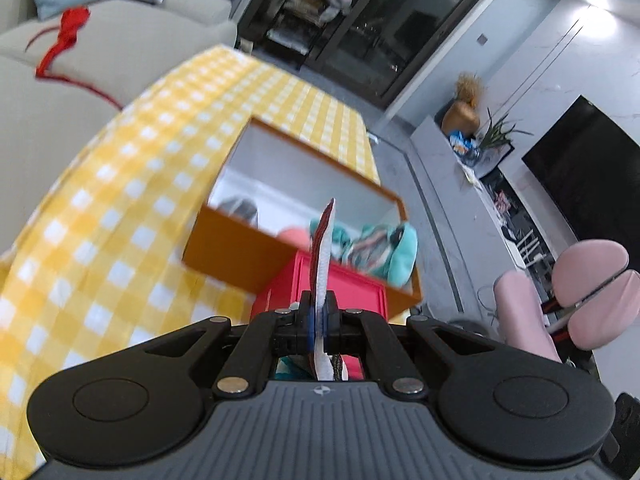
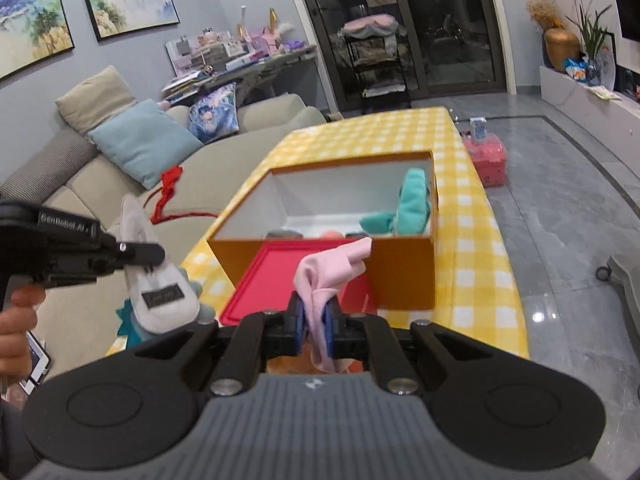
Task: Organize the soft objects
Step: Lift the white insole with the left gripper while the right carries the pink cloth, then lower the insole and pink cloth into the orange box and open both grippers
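Note:
An orange box [image 2: 404, 276] with a white inside stands on the yellow checked table [image 2: 472, 248]. It holds teal soft items [image 2: 412, 204] and a few others. A red lid [image 2: 272, 276] lies flat against its near side. My right gripper [image 2: 315, 312] is shut on a pink cloth [image 2: 332, 268] that droops above the lid. At the left, my left gripper [image 2: 158, 254] is shut on a flat grey-white soft item [image 2: 156, 280] with a dark label. In the left wrist view that item [image 1: 324, 248] stands edge-on between the shut jaws of my left gripper [image 1: 319, 304], above the red lid [image 1: 352, 292] and the box [image 1: 232, 244].
A beige sofa [image 2: 224, 168] with cushions and a red ribbon [image 2: 168, 188] runs along the table's left. A teal plush [image 2: 132, 320] sits at the table's near left corner. A pink basket [image 2: 486, 160] stands on the floor at the right, and pink chairs [image 1: 588, 292] are nearby.

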`<action>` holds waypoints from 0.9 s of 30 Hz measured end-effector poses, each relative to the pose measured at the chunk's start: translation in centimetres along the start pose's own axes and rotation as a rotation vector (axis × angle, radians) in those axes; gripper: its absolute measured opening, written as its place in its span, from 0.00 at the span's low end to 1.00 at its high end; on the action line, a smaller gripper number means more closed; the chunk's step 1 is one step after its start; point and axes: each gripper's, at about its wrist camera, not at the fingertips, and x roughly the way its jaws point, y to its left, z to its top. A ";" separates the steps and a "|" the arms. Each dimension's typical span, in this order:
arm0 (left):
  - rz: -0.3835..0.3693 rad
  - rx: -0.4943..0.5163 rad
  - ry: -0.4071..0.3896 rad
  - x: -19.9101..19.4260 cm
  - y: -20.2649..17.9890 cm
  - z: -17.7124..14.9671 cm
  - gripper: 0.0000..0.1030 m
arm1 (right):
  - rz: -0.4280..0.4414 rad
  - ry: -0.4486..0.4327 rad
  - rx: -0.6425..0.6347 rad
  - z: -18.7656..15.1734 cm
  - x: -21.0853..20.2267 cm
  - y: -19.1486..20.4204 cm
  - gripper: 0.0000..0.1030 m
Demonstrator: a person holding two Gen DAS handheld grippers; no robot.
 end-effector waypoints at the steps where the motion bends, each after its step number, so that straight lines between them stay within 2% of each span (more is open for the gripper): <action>1: 0.002 0.001 -0.012 -0.1 -0.2 0.4 0.03 | 0.002 -0.007 -0.003 0.4 -0.1 0.1 0.08; 9: -0.016 0.014 -0.106 0.2 -1.8 3.2 0.03 | 0.065 -0.061 -0.024 3.4 0.2 -0.1 0.09; 11: -0.043 0.009 -0.130 0.5 -2.0 4.0 0.03 | 0.084 -0.064 -0.022 4.6 0.9 -0.3 0.09; 14: -0.092 -0.016 -0.120 1.5 -1.8 5.1 0.03 | 0.136 -0.082 -0.009 6.3 1.8 -0.8 0.09; 17: -0.018 0.050 -0.087 3.2 -2.2 6.0 0.03 | 0.160 -0.095 -0.041 7.5 3.2 -0.8 0.09; 19: 0.020 0.089 -0.078 4.5 -2.4 6.4 0.03 | 0.145 -0.088 -0.046 8.2 4.4 -0.8 0.09; 24: 0.085 0.121 -0.043 8.1 -1.9 7.4 0.03 | 0.100 -0.121 -0.024 9.2 7.9 -0.9 0.09; 27: 0.113 0.132 -0.041 10.2 -1.4 7.4 0.03 | 0.067 -0.085 -0.025 10.1 11.0 -1.4 0.09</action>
